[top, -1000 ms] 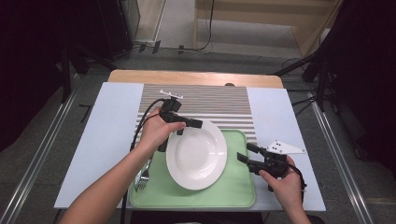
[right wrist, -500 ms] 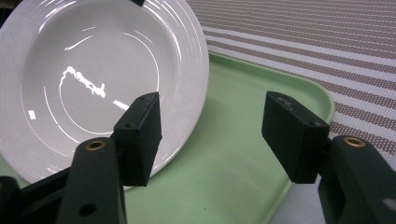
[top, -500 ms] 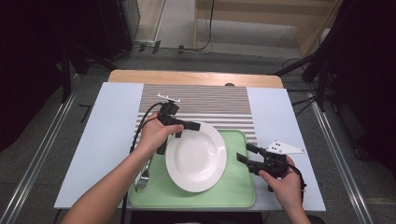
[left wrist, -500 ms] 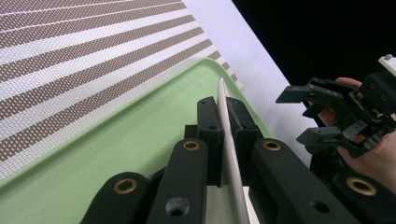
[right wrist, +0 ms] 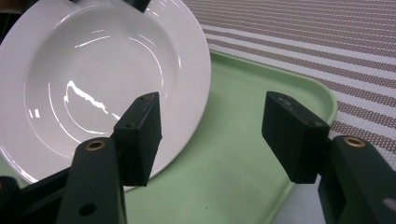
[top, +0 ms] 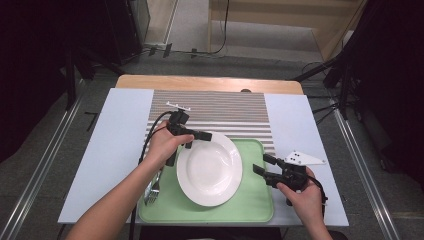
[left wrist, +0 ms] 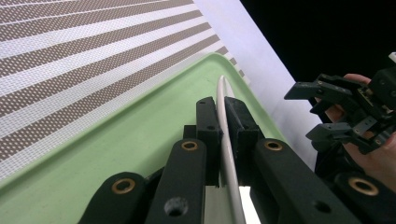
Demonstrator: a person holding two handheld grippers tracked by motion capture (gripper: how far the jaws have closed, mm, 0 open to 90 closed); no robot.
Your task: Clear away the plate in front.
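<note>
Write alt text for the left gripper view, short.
The left gripper has its two black jaws clamped on the thin rim of a white plate seen edge-on above a green tray. A brown-and-white striped mat lies beyond the tray, and the right gripper, jaws apart, shows at the right edge.

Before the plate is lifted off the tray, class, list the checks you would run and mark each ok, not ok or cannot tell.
1. Left gripper shut on the plate rim: ok.
2. Right gripper open and off the plate: ok.
3. Nothing lying on the plate: ok.
4. Fork clear of the plate, at the left edge of the tray: ok.
5. Striped mat free for setting down: ok.
6. Grip firm enough to carry the plate by one edge: cannot tell.
</note>
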